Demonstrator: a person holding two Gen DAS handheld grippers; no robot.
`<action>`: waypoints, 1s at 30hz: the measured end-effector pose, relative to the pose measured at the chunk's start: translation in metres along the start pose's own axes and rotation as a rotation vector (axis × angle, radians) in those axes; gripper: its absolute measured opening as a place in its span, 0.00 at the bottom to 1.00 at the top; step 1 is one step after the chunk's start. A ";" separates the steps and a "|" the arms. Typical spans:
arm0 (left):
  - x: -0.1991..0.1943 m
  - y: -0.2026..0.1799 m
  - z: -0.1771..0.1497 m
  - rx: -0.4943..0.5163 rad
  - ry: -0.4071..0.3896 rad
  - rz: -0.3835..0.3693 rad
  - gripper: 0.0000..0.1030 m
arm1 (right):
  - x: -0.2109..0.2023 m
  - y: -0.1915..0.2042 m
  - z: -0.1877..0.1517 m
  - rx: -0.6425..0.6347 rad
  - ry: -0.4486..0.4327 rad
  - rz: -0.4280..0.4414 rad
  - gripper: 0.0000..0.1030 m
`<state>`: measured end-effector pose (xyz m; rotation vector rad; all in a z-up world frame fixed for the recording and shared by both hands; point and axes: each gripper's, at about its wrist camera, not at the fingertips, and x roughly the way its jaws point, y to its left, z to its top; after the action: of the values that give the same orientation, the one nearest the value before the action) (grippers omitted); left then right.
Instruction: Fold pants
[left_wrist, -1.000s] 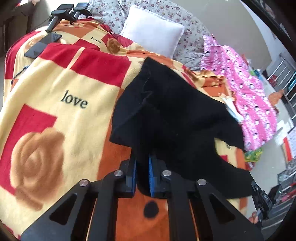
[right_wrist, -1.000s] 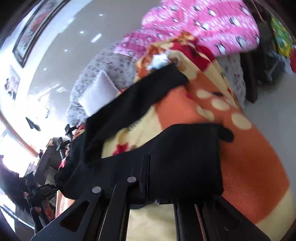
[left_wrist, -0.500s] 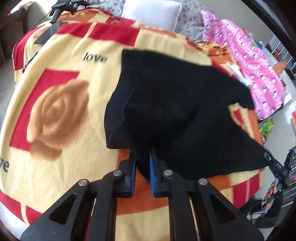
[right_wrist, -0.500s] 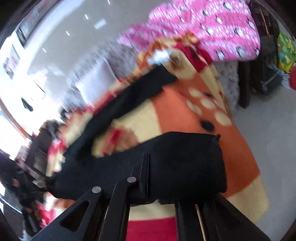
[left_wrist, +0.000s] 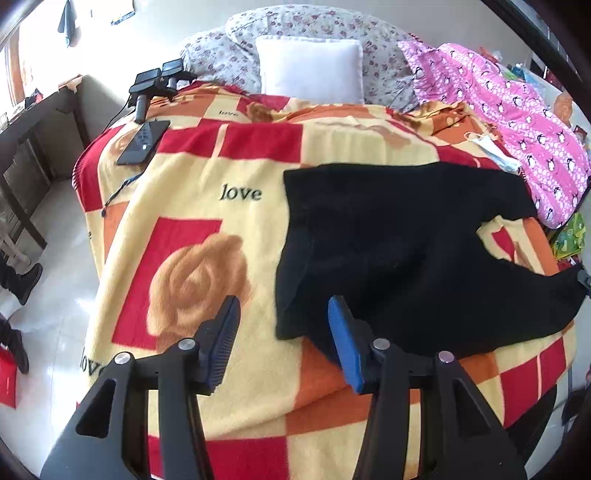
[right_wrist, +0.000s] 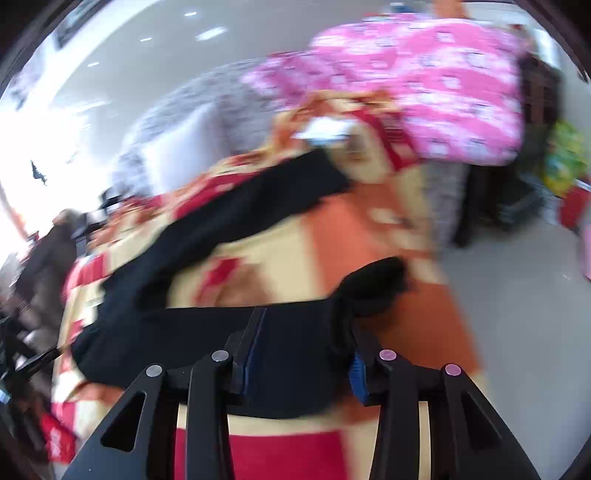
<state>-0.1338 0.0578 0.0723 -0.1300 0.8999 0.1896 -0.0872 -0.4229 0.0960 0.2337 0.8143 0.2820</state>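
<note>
Black pants (left_wrist: 399, 251) lie spread on a bed covered by a yellow, red and orange "love" blanket (left_wrist: 207, 206). My left gripper (left_wrist: 284, 328) is open and empty, just above the near edge of the pants, its right finger (left_wrist: 343, 339) over the black cloth. In the blurred right wrist view the pants (right_wrist: 236, 218) run from far right to near left, and my right gripper (right_wrist: 303, 343) is open with the pants' end lying between its fingers.
A white pillow (left_wrist: 310, 70) and floral bedding lie at the bed's head. A pink penguin-print cloth (left_wrist: 517, 110) and a face mask (left_wrist: 495, 151) lie at the right. A phone (left_wrist: 144, 142) and a black device (left_wrist: 151, 85) sit at the far left corner.
Both grippers have opened and let go of the pants, which now lie flat on the blanket. The left gripper has pulled back and up.
</note>
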 end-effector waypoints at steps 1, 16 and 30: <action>0.003 -0.005 0.002 0.005 0.000 -0.009 0.56 | 0.008 0.014 0.001 -0.018 0.012 0.048 0.40; 0.081 -0.042 0.003 0.055 0.069 -0.025 0.69 | 0.138 0.188 -0.021 -0.311 0.246 0.323 0.41; 0.093 -0.024 0.060 0.061 0.056 -0.085 0.78 | 0.170 0.235 0.057 -0.591 0.170 0.270 0.66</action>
<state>-0.0263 0.0560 0.0373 -0.1172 0.9533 0.0794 0.0292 -0.1513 0.0912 -0.2422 0.8312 0.7878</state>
